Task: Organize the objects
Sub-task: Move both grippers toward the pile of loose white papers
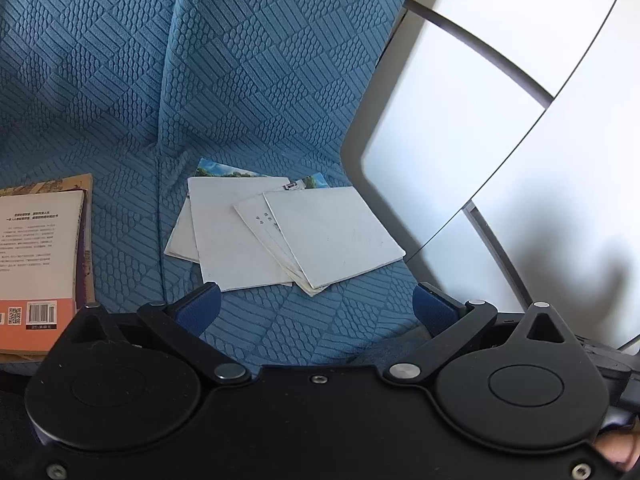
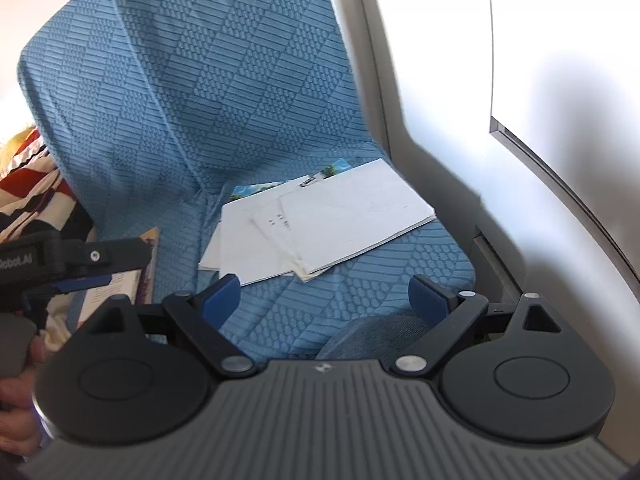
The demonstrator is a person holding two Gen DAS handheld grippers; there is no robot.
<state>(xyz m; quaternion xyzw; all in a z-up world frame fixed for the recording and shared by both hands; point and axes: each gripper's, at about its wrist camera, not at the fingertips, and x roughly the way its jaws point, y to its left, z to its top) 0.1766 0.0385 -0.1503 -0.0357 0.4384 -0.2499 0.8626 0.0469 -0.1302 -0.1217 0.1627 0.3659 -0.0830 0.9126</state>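
A loose pile of white booklets and papers lies fanned out on the blue patterned seat cushion, with a colour-printed sheet peeking out behind. The same pile of booklets shows in the right wrist view. A stack of books with an orange-banded back cover and barcode lies at the left. My left gripper is open just short of the pile, nothing between its blue pads. My right gripper is also open, near the pile's front edge. The left gripper appears from the side over the books.
The blue backrest rises behind the papers. A white panelled wall with dark seams borders the seat on the right. Striped red, white and black fabric lies at the far left. A hand holds the left gripper.
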